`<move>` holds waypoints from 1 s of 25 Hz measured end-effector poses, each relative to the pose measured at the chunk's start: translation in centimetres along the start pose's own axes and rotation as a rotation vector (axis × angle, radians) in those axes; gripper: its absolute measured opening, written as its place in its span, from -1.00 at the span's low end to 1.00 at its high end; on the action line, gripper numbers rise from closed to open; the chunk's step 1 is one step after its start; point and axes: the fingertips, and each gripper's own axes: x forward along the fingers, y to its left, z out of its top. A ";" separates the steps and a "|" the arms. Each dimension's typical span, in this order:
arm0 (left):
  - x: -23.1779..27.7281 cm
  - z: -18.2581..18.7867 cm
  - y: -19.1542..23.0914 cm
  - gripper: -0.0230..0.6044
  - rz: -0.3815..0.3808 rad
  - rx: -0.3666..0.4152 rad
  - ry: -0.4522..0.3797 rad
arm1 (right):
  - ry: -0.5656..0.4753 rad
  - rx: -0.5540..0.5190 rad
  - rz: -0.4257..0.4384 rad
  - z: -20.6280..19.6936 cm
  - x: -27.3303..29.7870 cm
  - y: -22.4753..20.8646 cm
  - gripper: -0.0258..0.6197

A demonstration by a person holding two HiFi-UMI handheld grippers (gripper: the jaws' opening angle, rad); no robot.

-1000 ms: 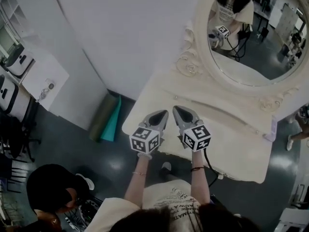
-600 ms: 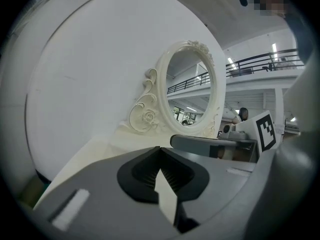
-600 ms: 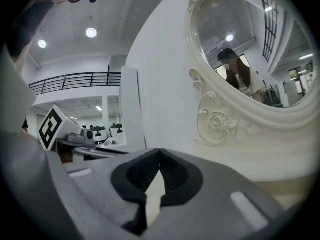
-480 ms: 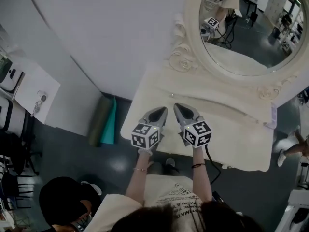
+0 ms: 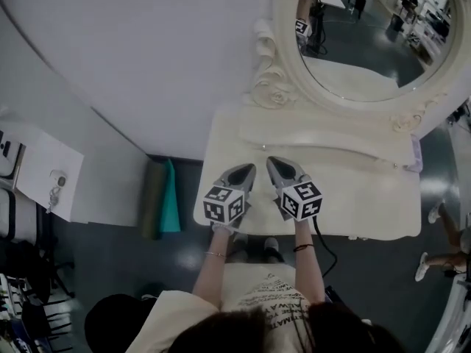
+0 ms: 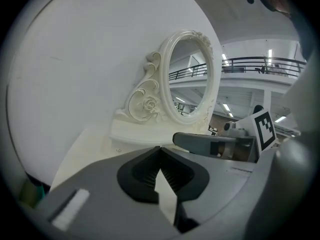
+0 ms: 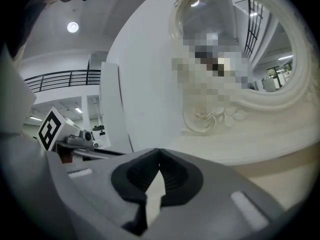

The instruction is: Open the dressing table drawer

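Note:
The cream dressing table (image 5: 221, 138) stands against the white wall, under an oval carved mirror (image 5: 368, 35). Below the mirror runs a low raised drawer ledge (image 5: 324, 140) with a small knob (image 5: 263, 147) at its left end; the same knob (image 6: 118, 149) shows in the left gripper view. My left gripper (image 5: 252, 168) (image 6: 160, 147) and right gripper (image 5: 269, 159) (image 7: 159, 149) hover side by side over the tabletop's front left part, pointing at the ledge. Both are shut with nothing between the pads. No drawer front under the tabletop is visible.
Rolled green and teal mats (image 5: 162, 197) lie on the dark floor left of the table. A white cabinet (image 5: 40, 168) stands further left. A dark-haired person (image 5: 121, 326) crouches at the lower left, and another person's feet (image 5: 434, 212) show at the right.
Both grippers have sunk a little toward the tabletop, still side by side and shut. The head view has swung, so the table and mirror now sit squarer and higher in it.

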 end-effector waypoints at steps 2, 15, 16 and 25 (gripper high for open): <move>0.2 -0.3 0.6 -0.93 -0.024 0.001 0.021 | 0.007 0.010 -0.020 -0.4 0.7 0.2 -0.91; 1.3 -1.7 3.4 -0.93 -0.164 0.032 0.117 | 0.013 0.067 -0.220 -2.7 3.6 -1.0 -0.91; 1.3 -1.7 3.5 -0.93 -0.169 0.032 0.121 | 0.015 0.068 -0.236 -2.8 3.7 -1.1 -0.91; 2.3 -2.0 4.2 -0.93 -0.158 0.005 0.137 | 0.085 0.097 -0.293 -4.5 4.9 -3.0 -0.86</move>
